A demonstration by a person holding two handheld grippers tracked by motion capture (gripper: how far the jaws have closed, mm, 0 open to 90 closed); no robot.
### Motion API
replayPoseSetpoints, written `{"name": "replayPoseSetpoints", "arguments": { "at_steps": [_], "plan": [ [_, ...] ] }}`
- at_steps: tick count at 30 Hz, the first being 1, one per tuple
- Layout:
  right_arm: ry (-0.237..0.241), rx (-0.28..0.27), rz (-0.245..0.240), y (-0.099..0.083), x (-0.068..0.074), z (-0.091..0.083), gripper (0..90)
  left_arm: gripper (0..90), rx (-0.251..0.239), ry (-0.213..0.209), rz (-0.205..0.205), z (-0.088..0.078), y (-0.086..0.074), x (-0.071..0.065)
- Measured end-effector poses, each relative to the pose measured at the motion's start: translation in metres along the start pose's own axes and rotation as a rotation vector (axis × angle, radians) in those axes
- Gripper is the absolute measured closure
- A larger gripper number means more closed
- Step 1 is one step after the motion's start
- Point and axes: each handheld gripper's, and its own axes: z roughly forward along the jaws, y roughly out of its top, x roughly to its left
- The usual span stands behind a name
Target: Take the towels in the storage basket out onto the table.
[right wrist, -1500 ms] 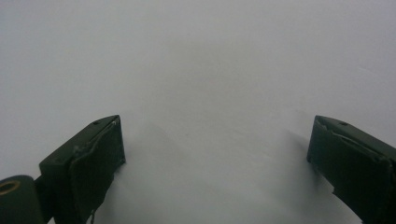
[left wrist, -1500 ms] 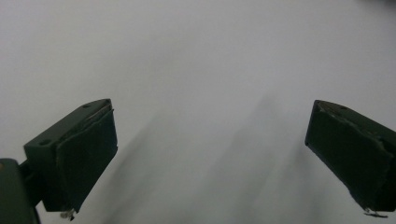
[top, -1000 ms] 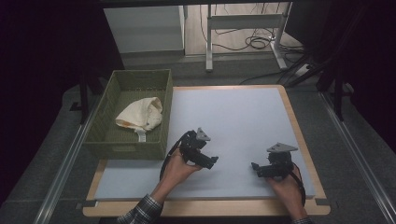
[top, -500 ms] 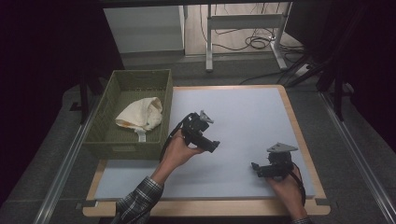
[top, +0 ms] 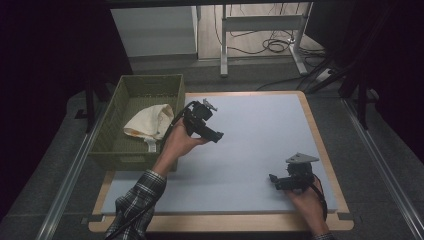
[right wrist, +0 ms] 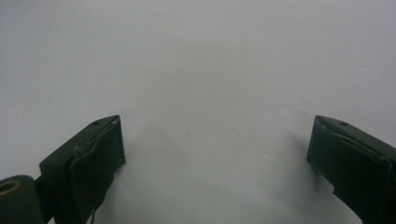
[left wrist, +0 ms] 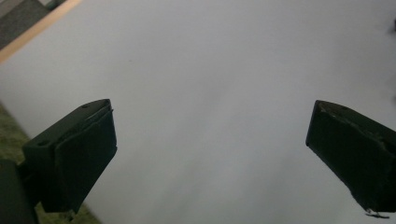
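Your left gripper [top: 219, 136] is raised over the far left part of the pale blue mat [top: 260, 130], just right of the green basket [top: 116, 150]. Its 2 jaws stand wide apart with nothing between them; the left gripper view looks past them at bare mat, with a strip of wooden table edge [left wrist: 37, 28] at upper left.

The cream cloth [top: 149, 123] lies bunched inside the basket, against its right wall, near your left hand [top: 178, 142] but apart from the jaws.

Your right gripper [top: 273, 178] rests low at the near right of the mat, jaws pointing left. They too are spread wide and hold nothing.
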Motion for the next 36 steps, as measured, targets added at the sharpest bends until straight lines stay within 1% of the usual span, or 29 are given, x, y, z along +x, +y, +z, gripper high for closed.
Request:
{"name": "replayPoseSetpoints", "arguments": {
  "at_steps": [1, 2, 3, 4, 6, 7, 10, 12, 13, 14, 15, 16, 17, 18, 20, 21, 22, 23, 25, 26, 27, 29, 30, 31, 32, 33, 34, 36],
  "plan": [
    [0.000, 0.000, 0.000, 0.000, 0.000, 0.000, 4.1, 2.1, -0.001, 0.004, -0.006, -0.002, 0.000, 0.004],
    [0.000, 0.000, 0.001, 0.000, 0.000, 0.000, 4.1, 2.2, -0.001, 0.019, -0.021, -0.007, 0.000, 0.014],
    [0.000, 0.000, 0.001, 0.000, 0.000, 0.000, 4.1, 2.2, -0.001, 0.019, -0.021, -0.007, 0.000, 0.014],
    [0.000, 0.001, 0.000, 0.000, 0.000, 0.000, 4.1, 2.2, -0.001, 0.035, -0.033, -0.013, 0.000, 0.023],
    [0.000, 0.000, 0.000, 0.000, 0.000, 0.000, 4.1, 2.3, -0.006, 0.041, -0.052, -0.019, 0.000, 0.033],
    [0.000, 0.000, 0.000, 0.000, 0.000, 0.000, 4.1, 2.3, -0.006, 0.041, -0.052, -0.019, 0.000, 0.033],
    [0.000, 0.000, 0.000, 0.000, 0.000, 0.000, 4.1, 2.3, -0.009, 0.071, -0.076, -0.027, -0.003, 0.047],
    [0.000, 0.000, 0.000, 0.000, 0.000, 0.000, 4.1, 2.3, -0.008, 0.082, -0.093, -0.033, -0.006, 0.060],
    [0.000, 0.000, 0.000, 0.000, 0.000, 0.000, 4.1, 2.2, -0.008, 0.090, -0.099, -0.034, -0.008, 0.064],
    [0.000, 0.001, 0.000, 0.000, 0.000, 0.000, 4.1, 2.2, -0.004, 0.114, -0.116, -0.038, -0.012, 0.076],
    [0.000, 0.001, 0.000, 0.000, 0.000, 0.000, 4.1, 2.2, -0.004, 0.114, -0.116, -0.038, -0.012, 0.076],
    [0.000, 0.001, 0.000, 0.000, 0.000, 0.000, 4.1, 2.2, 0.000, 0.130, -0.143, -0.040, -0.019, 0.087],
    [0.000, 0.001, 0.000, 0.000, 0.000, 0.000, 4.1, 2.2, 0.000, 0.130, -0.143, -0.040, -0.019, 0.087],
    [0.000, 0.001, 0.000, 0.000, 0.000, 0.000, 4.1, 2.2, -0.001, 0.141, -0.154, -0.041, -0.023, 0.095],
    [0.000, 0.001, 0.000, 0.000, 0.000, 0.000, 4.1, 2.2, 0.000, 0.157, -0.167, -0.042, -0.029, 0.104],
    [0.000, 0.002, 0.000, 0.000, 0.000, 0.000, 4.0, 2.2, 0.001, 0.166, -0.181, -0.041, -0.033, 0.109],
    [0.000, 0.001, 0.000, 0.000, 0.000, 0.000, 4.0, 2.0, 0.010, 0.169, -0.209, -0.039, -0.041, 0.119],
    [0.000, 0.001, 0.000, 0.000, 0.000, 0.000, 4.0, 1.7, 0.010, 0.169, -0.209, -0.039, -0.041, 0.119],
    [0.000, 0.001, 0.000, 0.000, 0.000, 0.000, 4.1, 1.6, 0.026, 0.182, -0.235, -0.036, -0.050, 0.129],
    [0.000, 0.001, 0.000, 0.000, 0.000, 0.000, 4.1, 1.0, 0.053, 0.195, -0.255, -0.032, -0.059, 0.139],
    [0.000, 0.001, 0.000, 0.000, 0.000, 0.000, 4.1, 0.8, 0.053, 0.195, -0.255, -0.032, -0.059, 0.139],
    [0.000, 0.001, 0.000, 0.000, 0.000, 0.000, 4.1, 0.8, 0.073, 0.201, -0.280, -0.027, -0.069, 0.149],
    [0.000, 0.001, 0.001, 0.000, 0.000, 0.000, 4.0, 0.8, 0.088, 0.201, -0.291, -0.024, -0.074, 0.154],
    [0.000, 0.001, 0.001, 0.000, 0.000, 0.000, 4.1, 0.4, 0.118, 0.195, -0.314, -0.017, -0.082, 0.162],
    [0.000, 0.001, 0.000, 0.000, 0.000, 0.000, 4.1, 0.4, 0.135, 0.194, -0.322, -0.014, -0.086, 0.165],
    [0.000, 0.001, 0.000, 0.000, 0.000, 0.000, 4.1, 0.3, 0.135, 0.194, -0.322, -0.014, -0.086, 0.165],
    [0.000, 0.001, 0.001, 0.000, 0.000, 0.000, 4.1, 0.3, 0.169, 0.196, -0.336, -0.007, -0.092, 0.171],
    [0.000, 0.001, 0.000, 0.000, 0.000, 0.000, 4.1, 0.3, 0.192, 0.184, -0.352, 0.000, -0.095, 0.176]
  ]
}}
